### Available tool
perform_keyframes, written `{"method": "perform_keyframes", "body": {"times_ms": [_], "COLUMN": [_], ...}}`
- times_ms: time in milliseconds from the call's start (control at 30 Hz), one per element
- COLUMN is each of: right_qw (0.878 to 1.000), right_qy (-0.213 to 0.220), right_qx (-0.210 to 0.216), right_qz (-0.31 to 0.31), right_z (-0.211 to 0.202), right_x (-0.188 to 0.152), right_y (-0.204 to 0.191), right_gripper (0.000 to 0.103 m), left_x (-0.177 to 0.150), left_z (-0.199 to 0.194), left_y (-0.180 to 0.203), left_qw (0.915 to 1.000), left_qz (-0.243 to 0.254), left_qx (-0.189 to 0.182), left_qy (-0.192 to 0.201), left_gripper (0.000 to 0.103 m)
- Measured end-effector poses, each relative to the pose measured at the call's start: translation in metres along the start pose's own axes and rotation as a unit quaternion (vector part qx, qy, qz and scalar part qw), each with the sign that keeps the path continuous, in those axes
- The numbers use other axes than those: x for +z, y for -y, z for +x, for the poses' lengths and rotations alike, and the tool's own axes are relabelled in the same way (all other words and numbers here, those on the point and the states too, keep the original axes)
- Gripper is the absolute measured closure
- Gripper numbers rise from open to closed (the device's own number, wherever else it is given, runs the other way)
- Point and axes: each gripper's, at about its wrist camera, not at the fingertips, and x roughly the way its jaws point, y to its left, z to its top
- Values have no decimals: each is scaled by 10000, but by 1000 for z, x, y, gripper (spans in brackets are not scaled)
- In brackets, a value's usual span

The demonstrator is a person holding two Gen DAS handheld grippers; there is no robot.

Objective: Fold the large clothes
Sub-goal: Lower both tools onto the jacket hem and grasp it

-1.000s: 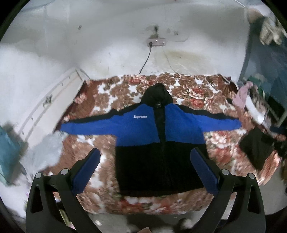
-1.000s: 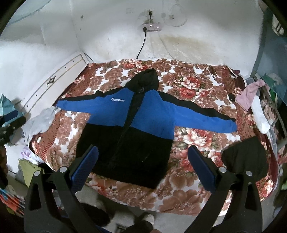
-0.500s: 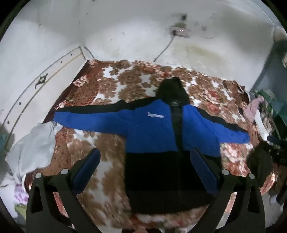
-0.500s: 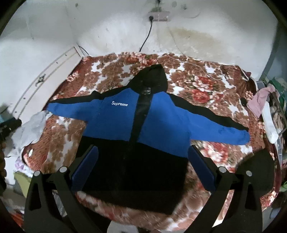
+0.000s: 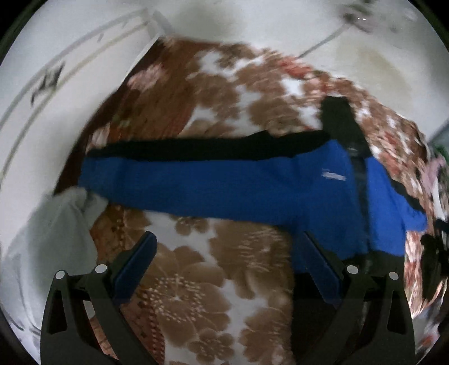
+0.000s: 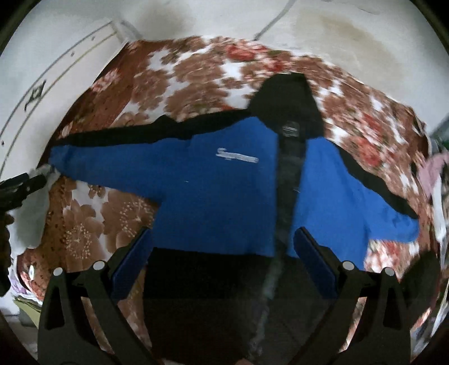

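Note:
A blue and black hooded jacket [image 6: 213, 202] lies flat, front up, on a floral bed cover [image 6: 196, 70], sleeves spread to both sides. In the left wrist view its left sleeve [image 5: 182, 191] runs across the middle. My left gripper [image 5: 228, 250] is open and empty, above the bed cover just below that sleeve. My right gripper [image 6: 221, 244] is open and empty, over the jacket's chest where blue meets black. The left gripper's black body [image 6: 19, 186] shows at the left edge of the right wrist view.
A pale grey garment [image 5: 56, 224] lies at the bed's left edge by the sleeve cuff. A white wall [image 5: 252, 25] with a cable stands behind the bed. Pink and dark clothes [image 6: 433, 174] are piled at the right edge.
Both grippers have moved closer to the bed and lower. The left gripper has swung left toward the sleeve; the right has come in over the jacket's chest. Both stay open.

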Motion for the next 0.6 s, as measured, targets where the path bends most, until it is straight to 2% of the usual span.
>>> {"method": "perform_keyframes", "body": {"times_ms": [67,133,300,467,600], "right_qw": [9998,9992,9944,9841,9766], "right_qy": [-66,-164,-182,-190,-154], "right_qx": [31,87,-171,-174,-151], "right_qz": [-211,-354,-1023,-1760,-2139], "right_z": [28,61,132,186,212], "right_x": [9,17,23,13,6], "right_y": [-22,-44,-93,-134,-155], "right_gripper": [5,5,5,5,5], "left_x": [2,5,7,9,8], "left_z": [25,51,98,129,144], "left_y": [-25,-52,-110,-172,-206], "left_qw": [9996,9982,9917,9794,9690], "left_qz": [-285,-578,-1181,-1965,-2410], "left_qx": [2,155,509,315,122], "left_qy": [-36,-46,69,334,540], "left_gripper": [5,5,5,5,5]}}
